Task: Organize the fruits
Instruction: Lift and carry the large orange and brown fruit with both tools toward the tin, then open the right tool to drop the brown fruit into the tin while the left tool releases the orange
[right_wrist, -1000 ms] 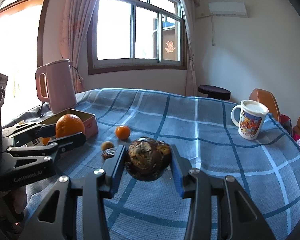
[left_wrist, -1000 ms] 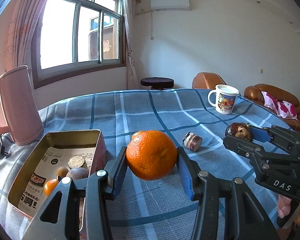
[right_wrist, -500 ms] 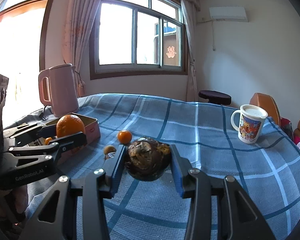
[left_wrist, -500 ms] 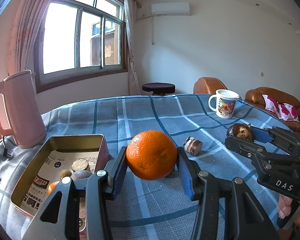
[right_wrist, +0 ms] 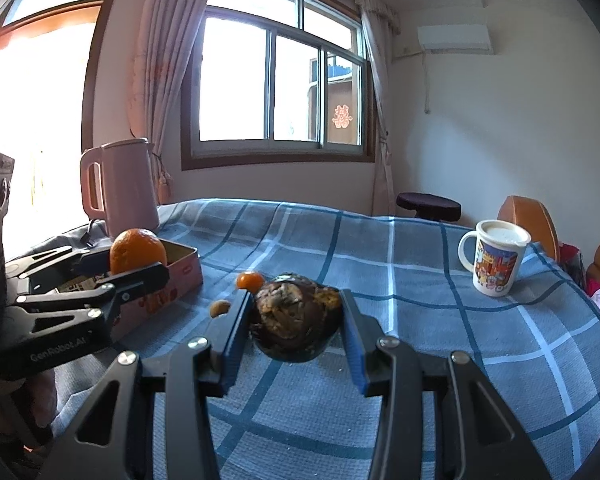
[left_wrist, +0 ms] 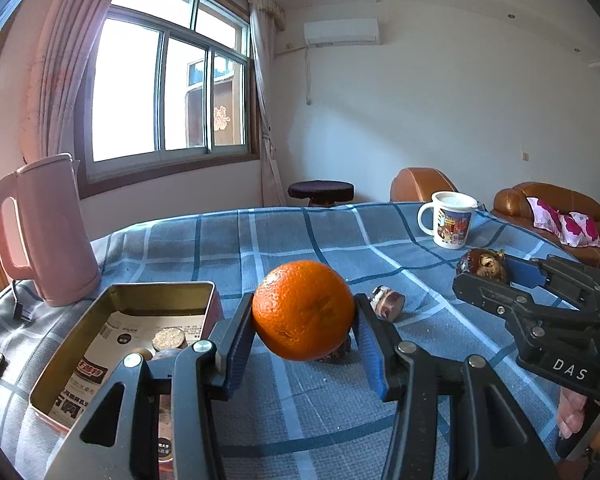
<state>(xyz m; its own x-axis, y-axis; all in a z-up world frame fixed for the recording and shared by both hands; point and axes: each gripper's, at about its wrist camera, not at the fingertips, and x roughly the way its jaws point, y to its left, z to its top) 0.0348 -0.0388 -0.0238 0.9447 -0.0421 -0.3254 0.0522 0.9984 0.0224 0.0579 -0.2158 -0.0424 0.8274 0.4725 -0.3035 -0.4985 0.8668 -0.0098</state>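
Left gripper (left_wrist: 304, 344) clamped on orange (left_wrist: 303, 310), held off cloth; tin (left_wrist: 80, 344) just left of it, below. Right gripper (right_wrist: 296, 332) clamped on dark husky fruit (right_wrist: 294, 316), also aloft.

Risks:
- Orange round, pads grip mid-sides only; tilt may roll it out (judgement).
- Release short of tin: hits rim, rolls across table.
- Grippers close together; may collide.

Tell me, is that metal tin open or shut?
Open. The tin has no lid on it; its printed paper lining and a few small fruits inside show from above.
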